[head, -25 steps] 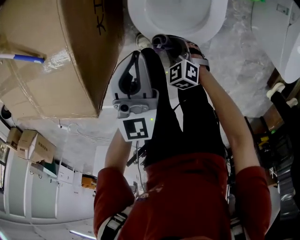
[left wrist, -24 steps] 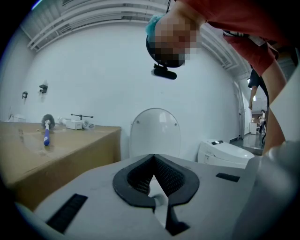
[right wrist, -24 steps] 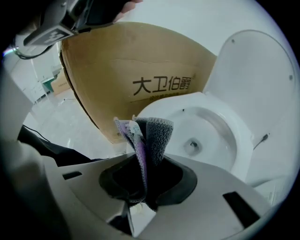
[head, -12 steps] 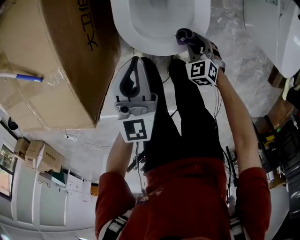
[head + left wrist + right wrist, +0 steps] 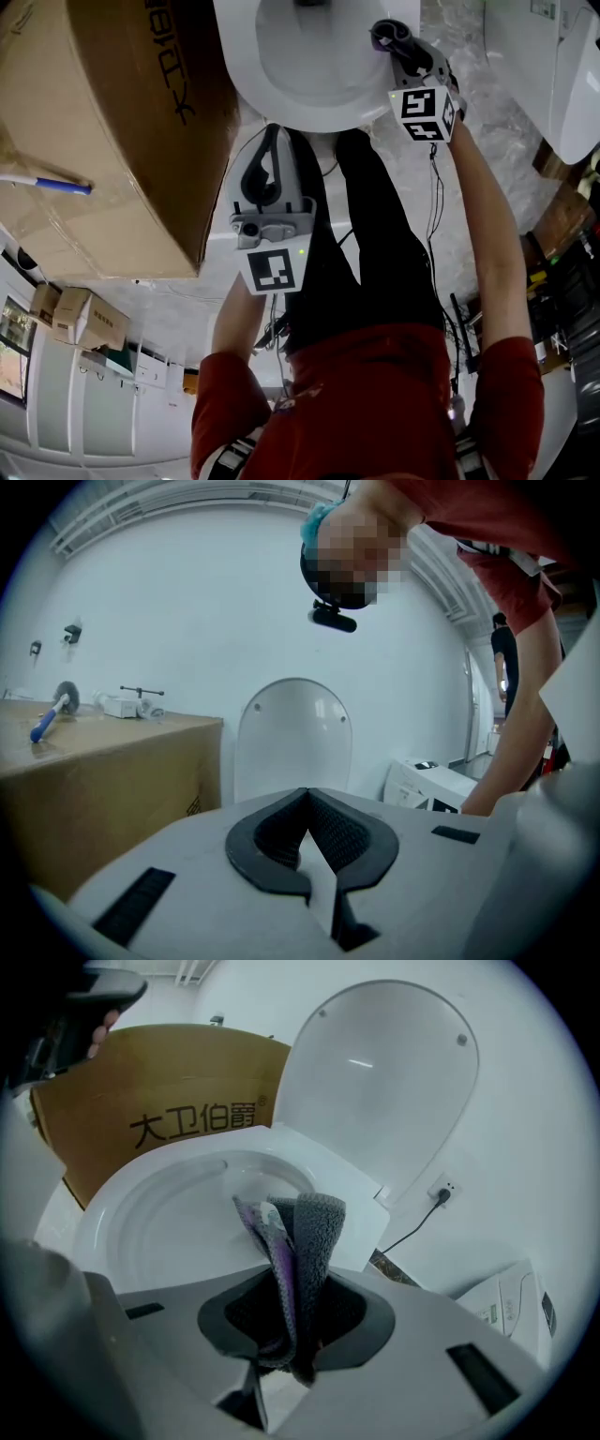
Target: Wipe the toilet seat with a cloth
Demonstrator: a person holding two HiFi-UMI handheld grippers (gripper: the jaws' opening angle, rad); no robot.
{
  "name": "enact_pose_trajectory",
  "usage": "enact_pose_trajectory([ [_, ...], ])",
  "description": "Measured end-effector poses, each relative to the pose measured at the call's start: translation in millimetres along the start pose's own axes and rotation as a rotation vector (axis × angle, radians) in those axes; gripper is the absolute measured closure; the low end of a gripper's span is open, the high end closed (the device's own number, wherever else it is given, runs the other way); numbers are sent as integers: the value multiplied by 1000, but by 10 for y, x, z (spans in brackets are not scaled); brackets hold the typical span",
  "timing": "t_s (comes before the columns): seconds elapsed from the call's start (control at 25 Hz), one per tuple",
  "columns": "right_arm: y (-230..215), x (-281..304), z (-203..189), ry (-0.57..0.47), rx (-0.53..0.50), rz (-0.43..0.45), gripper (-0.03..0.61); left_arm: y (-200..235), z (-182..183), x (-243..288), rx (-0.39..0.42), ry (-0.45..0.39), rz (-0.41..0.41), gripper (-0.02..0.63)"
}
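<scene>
The white toilet (image 5: 309, 56) stands at the top of the head view, its seat (image 5: 141, 1213) down around the bowl and its lid (image 5: 375, 1082) raised. My right gripper (image 5: 398, 47) is over the seat's right rim, shut on a folded grey and purple cloth (image 5: 298, 1241) that sticks out past the jaws toward the bowl. The cloth (image 5: 382, 36) shows as a small dark wad at the gripper's tip. My left gripper (image 5: 271, 136) hangs just short of the bowl's front edge, shut and holding nothing. In the left gripper view its pads (image 5: 281, 832) meet, with the lid (image 5: 293, 733) straight beyond.
A large cardboard box (image 5: 103, 122) stands close on the toilet's left, with a blue-handled brush (image 5: 47, 180) lying on top. A white appliance (image 5: 553, 75) sits to the right. A wall socket with a black cable (image 5: 441, 1194) is behind the toilet. My legs (image 5: 375, 244) stand before the bowl.
The right gripper has carried the cloth from the bowl's front edge along to its right rim. The left gripper has edged slightly toward the bowl, still shut.
</scene>
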State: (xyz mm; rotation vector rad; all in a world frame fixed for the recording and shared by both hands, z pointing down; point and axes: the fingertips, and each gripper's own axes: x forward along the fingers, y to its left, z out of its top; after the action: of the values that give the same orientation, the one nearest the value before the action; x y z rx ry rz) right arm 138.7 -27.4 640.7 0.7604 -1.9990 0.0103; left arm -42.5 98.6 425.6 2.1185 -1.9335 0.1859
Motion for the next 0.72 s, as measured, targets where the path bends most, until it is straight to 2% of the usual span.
enact_pose_trajectory([
  [0.16,-410,259,183,-20,111,-23,497,70,6,151,-5,11,-8,601],
  [0.44,-1195,680,572,-60,327,-119,497,258,62,419,-16,11,-7,601],
  [0.6,-1223,760,779,-39,343,-175,499,404,99,513,-31,-2,15,601],
  [0.72,-1069,862,1076,-64,302,-151,498,510,141,548,-42,-11,28,601],
])
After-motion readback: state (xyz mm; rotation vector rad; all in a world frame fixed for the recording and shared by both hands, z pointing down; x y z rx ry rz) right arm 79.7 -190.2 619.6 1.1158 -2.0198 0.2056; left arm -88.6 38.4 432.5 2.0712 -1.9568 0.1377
